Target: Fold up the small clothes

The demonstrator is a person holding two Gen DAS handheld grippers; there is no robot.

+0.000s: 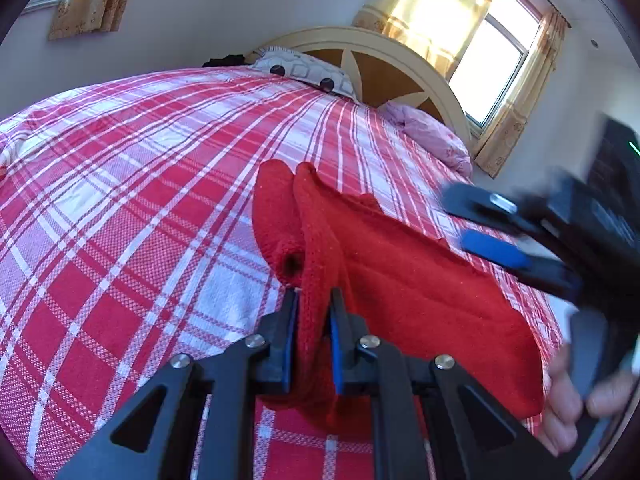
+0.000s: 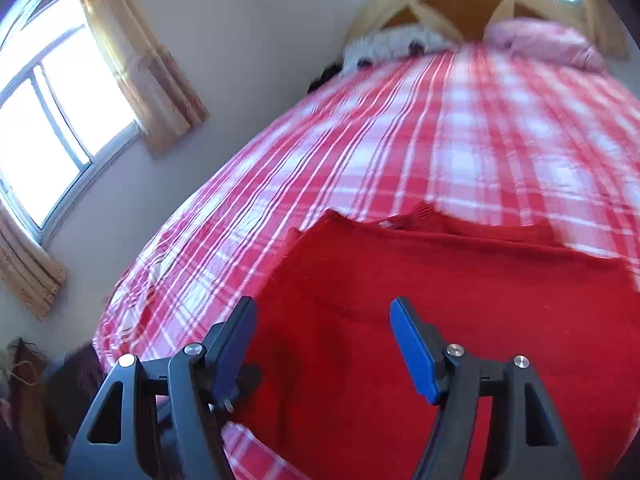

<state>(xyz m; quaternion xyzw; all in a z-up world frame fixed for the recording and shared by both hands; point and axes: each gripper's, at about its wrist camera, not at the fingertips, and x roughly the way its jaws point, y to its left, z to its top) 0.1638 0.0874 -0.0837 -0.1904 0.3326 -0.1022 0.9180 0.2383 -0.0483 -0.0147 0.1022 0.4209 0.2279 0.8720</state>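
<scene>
**Red garment pinched in my left gripper; right gripper spread wide above it**

My left gripper point(image 1: 314, 300) is clamped on a bunched ridge of the red knit garment point(image 1: 420, 276); the fabric stands up between the two blue pads point(image 1: 334, 344) and is lifted off the bed there. The rest of the garment spreads to the right and lies on the red-and-white plaid bedspread point(image 1: 132, 184). A small dark hole or fold shows in the knit just beyond my left fingertips; I cannot tell which.

My right gripper point(image 2: 324, 312) holds nothing. Its jaws stand well apart, with the broad red garment point(image 2: 460, 300) below and ahead of them. This view is motion-blurred, so whether the fingers touch the cloth is uncertain. In the left wrist view the right gripper point(image 1: 496, 236) appears at the garment's far right side, also blurred, with my hand point(image 1: 568, 400) on its handle.

At the head of the bed I note a patterned pillow point(image 1: 304, 68), a pink pillow point(image 1: 436, 136) and a cream headboard point(image 1: 400, 52).
</scene>
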